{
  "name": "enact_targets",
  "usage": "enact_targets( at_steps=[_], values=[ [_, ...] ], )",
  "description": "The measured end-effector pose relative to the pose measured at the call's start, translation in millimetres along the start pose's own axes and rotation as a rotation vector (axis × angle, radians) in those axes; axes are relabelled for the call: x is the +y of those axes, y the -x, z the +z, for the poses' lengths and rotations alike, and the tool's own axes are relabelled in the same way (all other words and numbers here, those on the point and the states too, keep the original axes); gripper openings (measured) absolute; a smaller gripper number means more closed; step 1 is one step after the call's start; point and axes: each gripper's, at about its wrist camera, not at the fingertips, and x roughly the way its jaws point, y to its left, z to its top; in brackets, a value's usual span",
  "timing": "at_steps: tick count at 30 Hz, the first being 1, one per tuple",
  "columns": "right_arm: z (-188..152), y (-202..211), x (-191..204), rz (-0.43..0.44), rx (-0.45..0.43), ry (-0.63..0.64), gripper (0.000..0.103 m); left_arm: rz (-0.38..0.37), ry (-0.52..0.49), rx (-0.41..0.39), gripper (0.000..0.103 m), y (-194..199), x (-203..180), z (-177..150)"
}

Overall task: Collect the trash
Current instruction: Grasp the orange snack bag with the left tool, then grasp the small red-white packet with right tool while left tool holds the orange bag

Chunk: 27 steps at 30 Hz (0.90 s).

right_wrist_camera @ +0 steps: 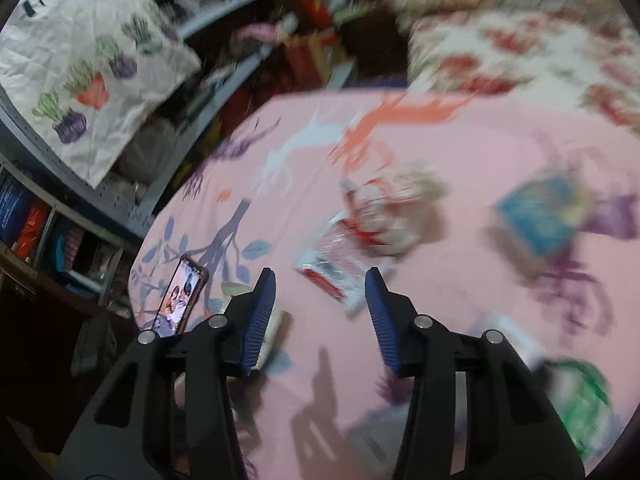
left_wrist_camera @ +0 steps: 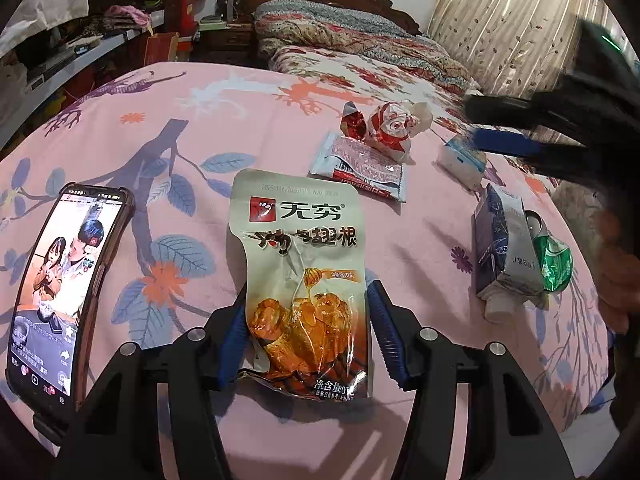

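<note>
A beige snack pouch (left_wrist_camera: 304, 280) with an orange food picture lies on the pink tablecloth (left_wrist_camera: 200, 128), its lower half between the open fingers of my left gripper (left_wrist_camera: 308, 316). Further back lie a flat red-and-white wrapper (left_wrist_camera: 360, 166), a crumpled red-and-white wrapper (left_wrist_camera: 390, 128) and a small white-and-blue pack (left_wrist_camera: 462, 158). A crushed blue-and-white carton (left_wrist_camera: 504, 248) and a crumpled green wrapper (left_wrist_camera: 554, 262) lie to the right. My right gripper (right_wrist_camera: 320, 300) is open and empty, above the cloth; its view is blurred. The flat wrapper (right_wrist_camera: 344, 272) lies beyond its fingertips.
A phone (left_wrist_camera: 60, 280) with a lit screen lies at the table's left edge and shows in the right wrist view (right_wrist_camera: 180, 300). A bed (left_wrist_camera: 360, 48) with patterned quilts stands behind the table. Cluttered shelves (left_wrist_camera: 60, 52) line the left. A curtain (left_wrist_camera: 512, 20) hangs at the right.
</note>
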Motion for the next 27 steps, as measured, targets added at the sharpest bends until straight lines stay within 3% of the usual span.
enact_targets(
  at_steps=[2, 4, 6, 10, 16, 23, 27],
  values=[
    [8.6, -28.5, 5.1, -0.034, 0.053, 0.025, 0.049, -0.002, -0.010, -0.007, 0.054, 0.4, 1.0, -1.4],
    [13.1, -55.0, 6.2, -0.120, 0.101, 0.049, 0.050, -0.013, -0.010, -0.011, 0.054, 2.0, 2.4, -3.5],
    [9.0, -63.2, -0.3, -0.174, 0.103, 0.019, 0.051, -0.030, 0.000, -0.011, 0.054, 3.2, 4.6, -4.0],
    [4.1, -46.2, -25.3, -0.154, 0.005, -0.156, 0.056, -0.053, 0.008, -0.018, 0.054, 5.6, 8.9, -5.7],
    [-0.6, -59.2, -45.1, -0.111, 0.049, -0.277, 0.053, -0.060, 0.015, -0.026, 0.054, 3.6, 10.2, -3.9],
    [2.6, -70.7, -36.0, -0.099, 0.058, -0.255, 0.019, -0.061, 0.021, -0.025, 0.054, 4.5, 9.4, -5.0],
    [-0.9, -65.5, -21.9, -0.094, 0.036, -0.187, 0.007, -0.056, 0.023, -0.023, 0.054, 5.4, 8.0, -5.4]
  ],
)
